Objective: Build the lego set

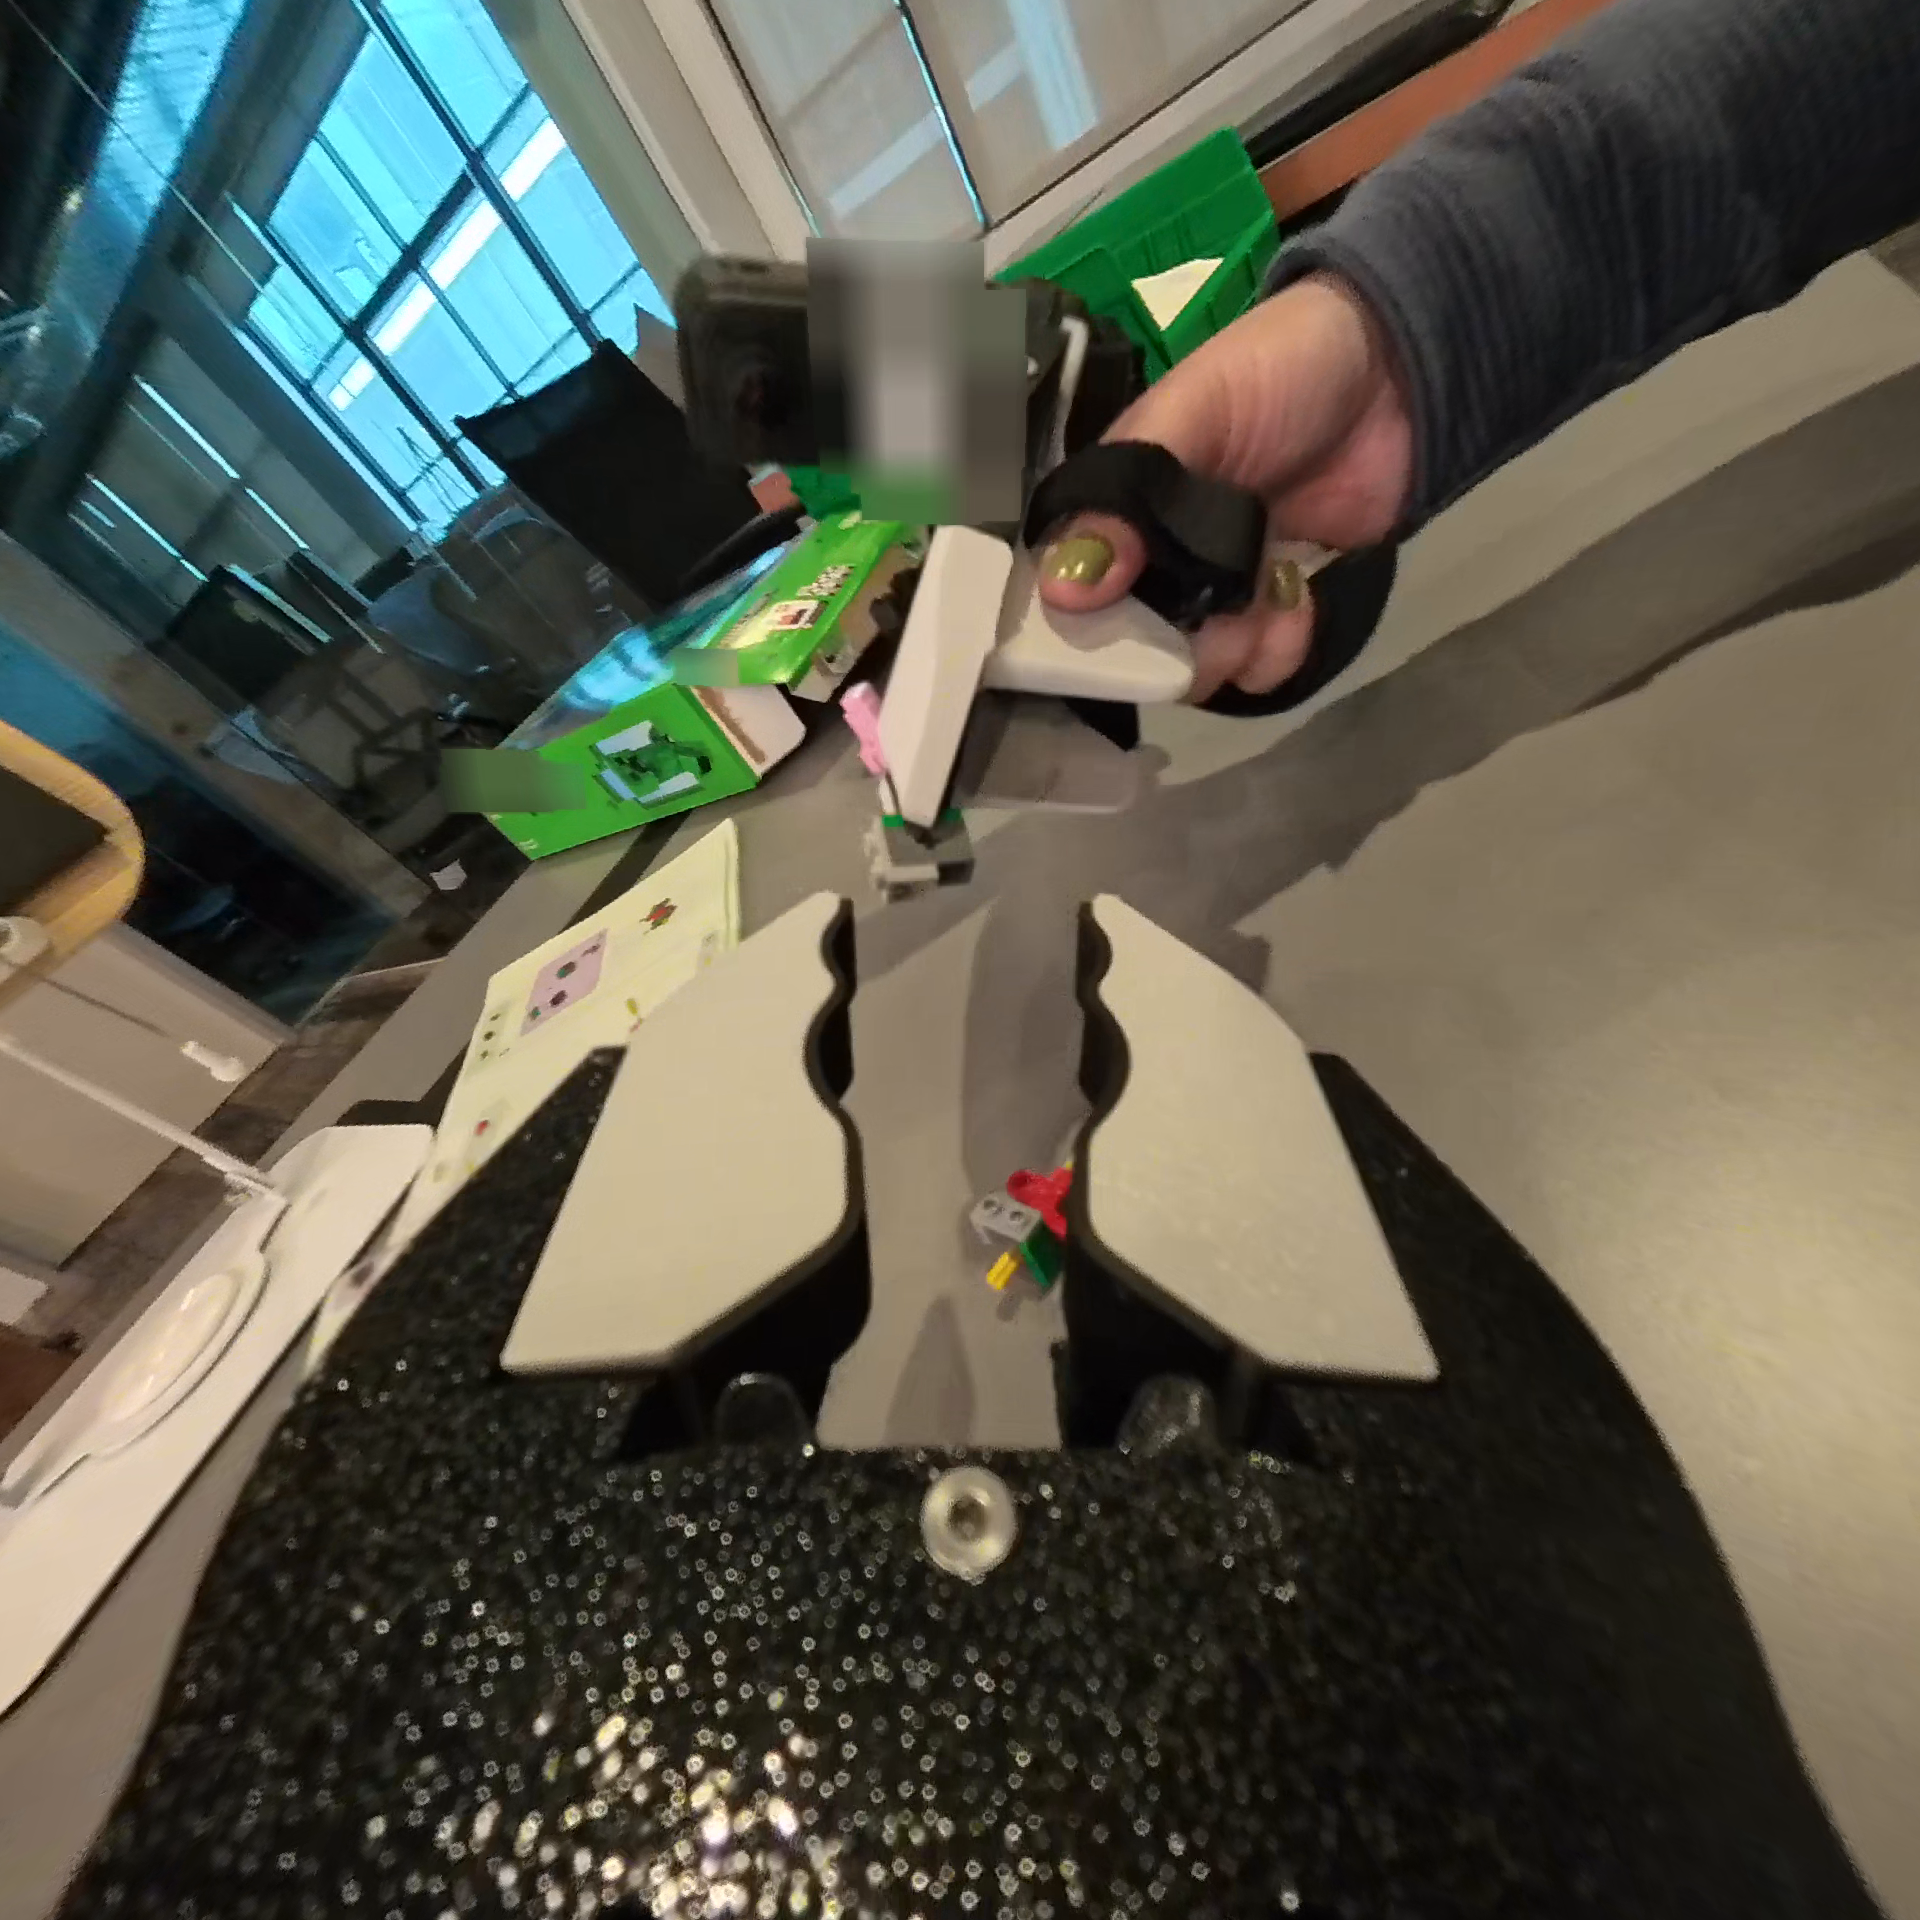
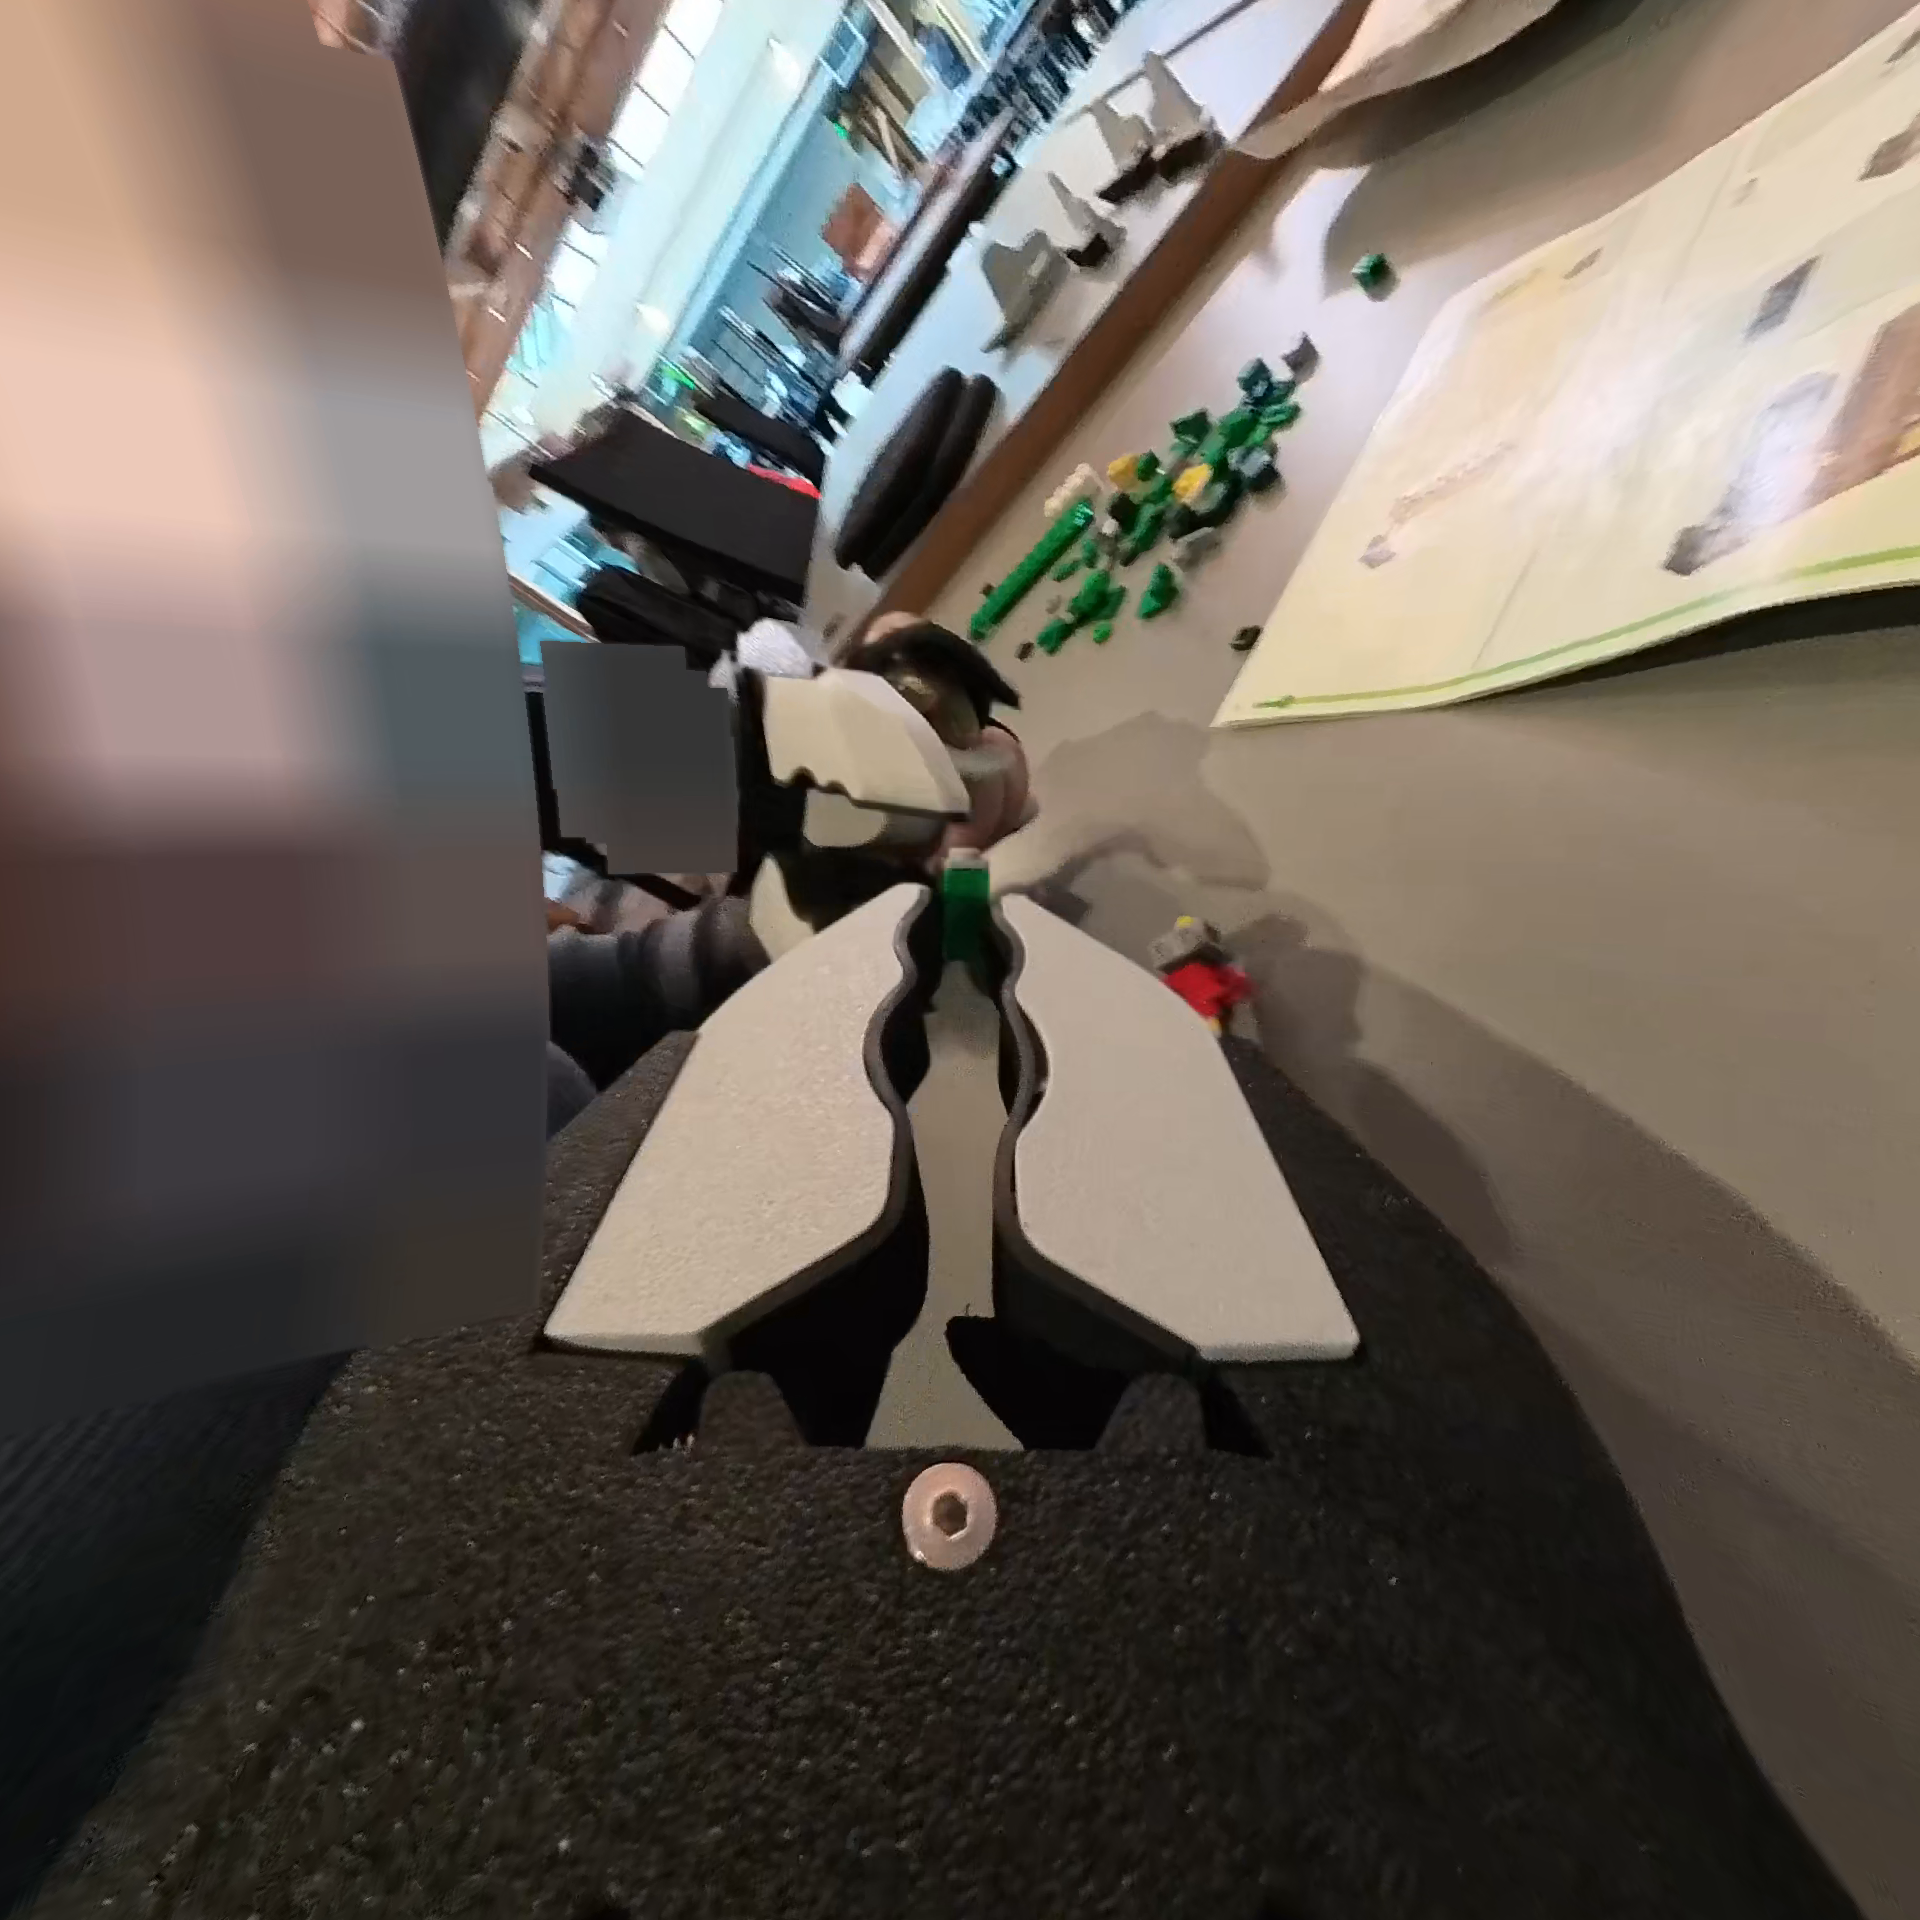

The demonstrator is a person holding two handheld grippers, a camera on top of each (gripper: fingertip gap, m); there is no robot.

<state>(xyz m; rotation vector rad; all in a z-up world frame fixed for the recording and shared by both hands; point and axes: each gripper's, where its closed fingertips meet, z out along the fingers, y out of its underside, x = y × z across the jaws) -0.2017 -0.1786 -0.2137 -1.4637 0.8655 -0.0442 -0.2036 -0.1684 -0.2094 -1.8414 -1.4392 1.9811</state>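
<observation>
My right gripper (image 2: pixel 961 914) is pinching a small green-and-grey lego assembly (image 2: pixel 964 902). Left gripper (image 1: pixel 966 925) is spread, empty. Next I'd guess: grab the red-and-grey piece (image 1: pixel 1023 1218) near me.

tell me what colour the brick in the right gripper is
Green, with a pale top; the brick shows best in the right wrist view, pinched in the right gripper.

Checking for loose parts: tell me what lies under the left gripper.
Under the open left gripper, a small cluster of red, grey, green and yellow pieces lies on the grey table. The fingers hide anything further.
</observation>
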